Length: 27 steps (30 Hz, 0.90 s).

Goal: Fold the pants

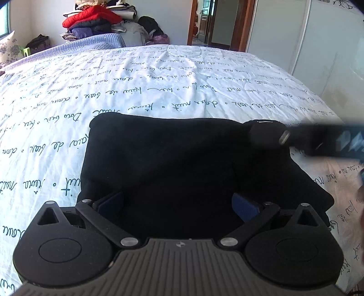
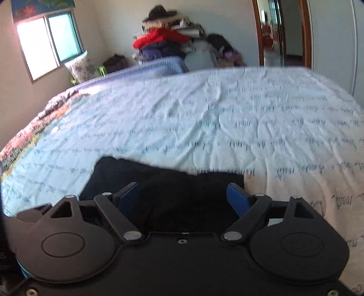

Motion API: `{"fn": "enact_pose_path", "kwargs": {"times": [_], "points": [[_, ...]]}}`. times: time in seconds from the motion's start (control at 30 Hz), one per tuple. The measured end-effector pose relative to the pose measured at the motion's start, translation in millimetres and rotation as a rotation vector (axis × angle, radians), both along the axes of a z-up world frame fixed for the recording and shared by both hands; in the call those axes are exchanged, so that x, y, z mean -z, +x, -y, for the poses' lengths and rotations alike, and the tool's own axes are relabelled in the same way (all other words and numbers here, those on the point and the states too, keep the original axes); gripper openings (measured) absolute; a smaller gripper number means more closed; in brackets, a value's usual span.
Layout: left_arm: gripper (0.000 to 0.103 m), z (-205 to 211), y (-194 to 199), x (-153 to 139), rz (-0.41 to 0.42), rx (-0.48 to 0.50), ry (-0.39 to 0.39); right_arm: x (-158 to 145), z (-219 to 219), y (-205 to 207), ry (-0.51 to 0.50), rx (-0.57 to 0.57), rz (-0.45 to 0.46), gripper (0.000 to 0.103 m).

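Black pants [image 1: 182, 154] lie folded into a compact rectangle on the white quilt [image 1: 159, 86] with dark script. My left gripper [image 1: 178, 203] hovers over their near edge, its blue pads [image 1: 111, 202] wide apart and holding nothing. In the right wrist view the pants [image 2: 173, 179] fill the space below my right gripper [image 2: 183, 197], which is open, with its blue pads [image 2: 237, 199] clear of the cloth. A blurred dark part of the right gripper's body [image 1: 318, 141] reaches in from the right edge over the pants' far right corner.
A lavender blanket [image 1: 91, 42] lies at the bed's far end. Behind it is a pile of clothes with a red jacket [image 1: 91, 16]. A doorway [image 1: 211, 22] and a white wardrobe [image 1: 307, 45] stand at the right. There is a window [image 2: 50, 43] at the left, and a colourful cloth [image 2: 27, 136] on the bed's left edge.
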<state>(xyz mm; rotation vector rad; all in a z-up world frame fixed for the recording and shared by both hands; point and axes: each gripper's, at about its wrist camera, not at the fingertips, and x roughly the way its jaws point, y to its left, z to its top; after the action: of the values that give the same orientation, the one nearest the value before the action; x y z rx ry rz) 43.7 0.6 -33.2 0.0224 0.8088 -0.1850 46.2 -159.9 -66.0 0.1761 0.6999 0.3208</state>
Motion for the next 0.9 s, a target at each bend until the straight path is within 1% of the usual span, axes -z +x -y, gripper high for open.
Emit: {"fn": "enact_pose_path", "kwargs": {"times": [0.03, 0.07, 0.1, 0.17, 0.2, 0.23, 0.27, 0.33, 0.37, 0.43, 0.5, 0.53, 0.57, 0.63, 0.67, 0.73, 0.8, 0.87, 0.9], "points": [[0.103, 0, 0, 0, 0.002, 0.002, -0.002, 17, -1, 10, 0.019, -0.021, -0.08, 0.087], [0.103, 1, 0, 0, 0.002, 0.009, -0.002, 34, 3, 16, 0.05, -0.021, -0.141, 0.089], [0.103, 0, -1, 0, 0.004, 0.012, 0.002, 35, 9, 13, 0.078, -0.007, -0.098, 0.091], [0.103, -3, -4, 0, 0.007, 0.017, -0.004, 28, 21, 13, 0.138, 0.04, -0.153, 0.092], [0.103, -4, -4, 0, 0.009, 0.019, -0.007, 22, 27, 11, 0.179, 0.061, -0.156, 0.092], [0.103, -4, -6, 0, 0.012, 0.017, -0.009, 12, 31, 7, 0.216, 0.062, -0.129, 0.091], [0.103, -4, -7, -1, 0.014, 0.013, -0.009, 3, 31, 3, 0.226, 0.055, -0.086, 0.091], [0.103, -4, -13, -4, 0.022, -0.001, -0.006, -13, 25, -4, 0.208, 0.04, -0.02, 0.092], [0.102, -5, -17, -6, 0.028, -0.007, -0.006, -16, 22, -4, 0.213, 0.019, -0.011, 0.092], [0.102, -6, -26, -9, 0.047, 0.005, -0.02, -10, 15, 0, 0.262, -0.036, -0.046, 0.092], [0.102, -8, -34, -10, 0.07, 0.049, -0.027, 12, 15, 11, 0.37, -0.082, -0.147, 0.092], [0.102, -9, -36, -10, 0.075, 0.064, -0.021, 26, 19, 15, 0.407, -0.077, -0.187, 0.092], [0.102, -10, -37, -12, 0.08, 0.082, -0.021, 36, 28, 17, 0.462, -0.057, -0.19, 0.091], [0.102, -16, -35, -21, 0.083, 0.114, -0.045, 39, 49, 16, 0.633, -0.015, -0.218, 0.091], [0.102, -21, -29, -26, 0.088, 0.13, -0.075, 34, 55, 14, 0.684, 0.001, -0.22, 0.092], [0.102, -28, -12, -38, 0.099, 0.167, -0.135, 19, 61, 12, 0.739, 0.003, -0.158, 0.094], [0.102, -36, 18, -46, 0.095, 0.178, -0.182, 13, 60, 15, 0.803, -0.014, -0.141, 0.094], [0.102, -47, 57, -43, 0.041, 0.177, -0.242, 17, 54, 26, 0.859, -0.025, -0.18, 0.094], [0.102, -54, 80, -36, -0.023, 0.163, -0.279, 25, 51, 33, 0.865, -0.01, -0.211, 0.094]]}}
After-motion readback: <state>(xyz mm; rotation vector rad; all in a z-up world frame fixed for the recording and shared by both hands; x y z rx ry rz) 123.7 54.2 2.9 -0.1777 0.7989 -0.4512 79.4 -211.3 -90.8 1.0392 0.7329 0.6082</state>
